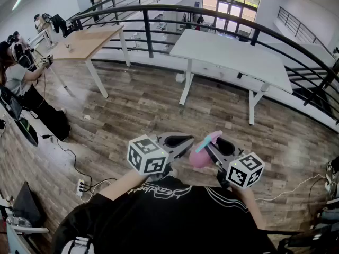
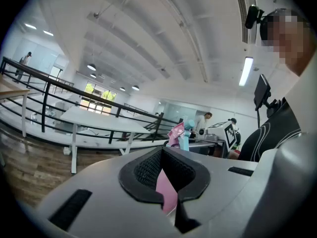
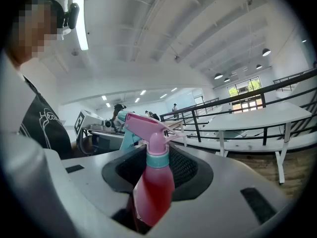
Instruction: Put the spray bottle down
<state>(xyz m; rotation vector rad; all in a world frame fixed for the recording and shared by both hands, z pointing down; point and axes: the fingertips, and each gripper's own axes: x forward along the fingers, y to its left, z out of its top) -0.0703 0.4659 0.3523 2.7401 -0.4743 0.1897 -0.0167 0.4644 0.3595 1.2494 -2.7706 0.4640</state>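
1. Right gripper [image 3: 157, 158] clenched on the pink spray bottle [image 3: 151, 192], gripping its body; bottle held in the air over the wooden floor [image 1: 132, 110].
2. Left gripper [image 2: 166, 171] pinched together, empty; tips near the bottle.

Pink translucent plastic spray bottle [image 3: 153, 187], teal collar, pink trigger head, upright, gripped between the right tongs [image 3: 157, 175].

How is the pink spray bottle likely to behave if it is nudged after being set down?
The spray bottle looks tall and narrow with a bulky trigger head, so it would probably tip if pushed high up. Its plastic looks smooth and rigid, so it may slip slightly rather than squash in the right gripper, whose jaws clamp its body.
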